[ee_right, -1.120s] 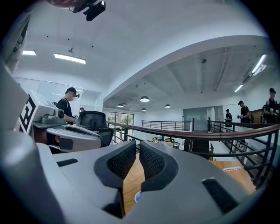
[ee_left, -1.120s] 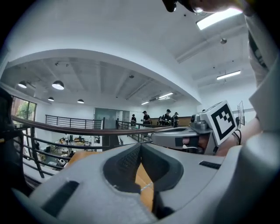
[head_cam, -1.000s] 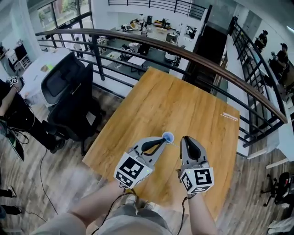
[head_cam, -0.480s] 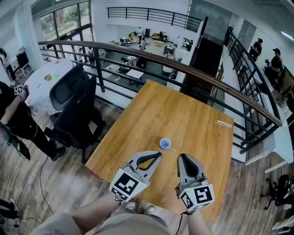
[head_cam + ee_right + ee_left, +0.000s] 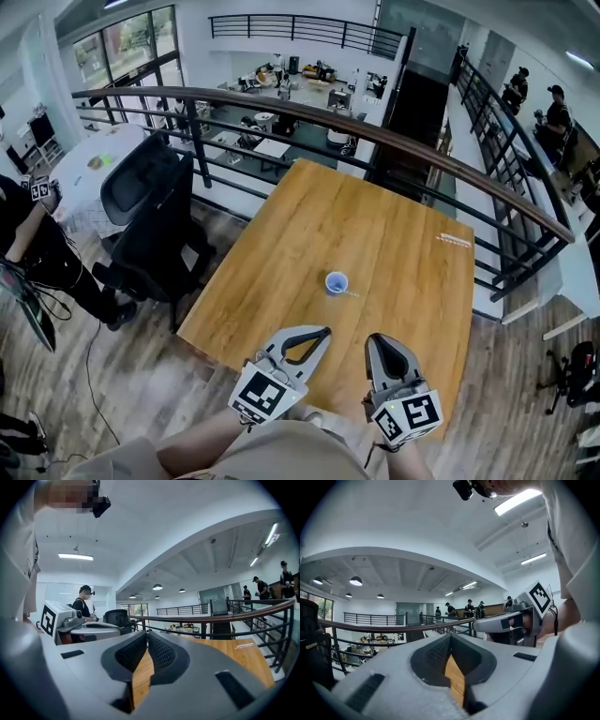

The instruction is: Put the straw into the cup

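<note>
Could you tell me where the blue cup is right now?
Head view: the blue cup stands near the middle of the wooden table, ahead of the left tool and right tool, touching neither.

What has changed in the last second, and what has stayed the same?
Both grippers drew back from the cup toward the person. The left gripper, whose tips were at the cup, and the right gripper now sit over the near edge of the table, both shut and empty. The cup stayed in place, with the straw at its side.
</note>
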`<state>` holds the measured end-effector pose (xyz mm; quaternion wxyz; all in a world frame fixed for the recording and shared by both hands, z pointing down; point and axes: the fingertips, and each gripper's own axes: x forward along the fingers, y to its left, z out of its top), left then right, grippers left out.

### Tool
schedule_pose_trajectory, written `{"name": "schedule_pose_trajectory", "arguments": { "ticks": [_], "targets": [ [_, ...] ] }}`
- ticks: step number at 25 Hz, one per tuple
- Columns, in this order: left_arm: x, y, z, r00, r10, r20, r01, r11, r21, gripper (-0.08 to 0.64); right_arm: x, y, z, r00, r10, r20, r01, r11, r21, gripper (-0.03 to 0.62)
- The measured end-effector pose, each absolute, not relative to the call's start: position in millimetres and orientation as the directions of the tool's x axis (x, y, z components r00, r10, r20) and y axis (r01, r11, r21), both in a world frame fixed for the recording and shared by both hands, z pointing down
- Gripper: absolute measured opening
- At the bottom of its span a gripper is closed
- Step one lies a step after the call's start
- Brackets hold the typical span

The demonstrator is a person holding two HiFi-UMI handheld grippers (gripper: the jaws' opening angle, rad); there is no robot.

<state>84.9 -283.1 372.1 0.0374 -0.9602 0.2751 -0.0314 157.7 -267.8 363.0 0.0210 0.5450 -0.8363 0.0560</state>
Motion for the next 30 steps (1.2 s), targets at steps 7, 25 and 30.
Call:
{"name": "schedule_pose_trajectory", "arguments": {
  "ticks": [7,25,30],
  "targets": [
    [69.3,-289.5,386.8,0.838,-0.541,0.066,-0.533,-0.839,-0.106,0.014,151.0,-259.9,371.6,-0.416,-0.903,0.107,-0.909,0.413,-0.052,0.025],
    [60.8,-284.6,378.6,0.834,-0.546,0.077,-0.538,-0.837,-0.1,0.014,138.0,-252.8,370.6,-0.437,-0.892,0.114,-0.899,0.439,-0.014,0.021],
    [60.7,-282.3,378.5,0.831,-0.55,0.08,-0.542,-0.834,-0.1,0.014,138.2,-251.7,370.8,-0.439,-0.892,0.108,-0.898,0.439,-0.021,0.021]
  ]
}}
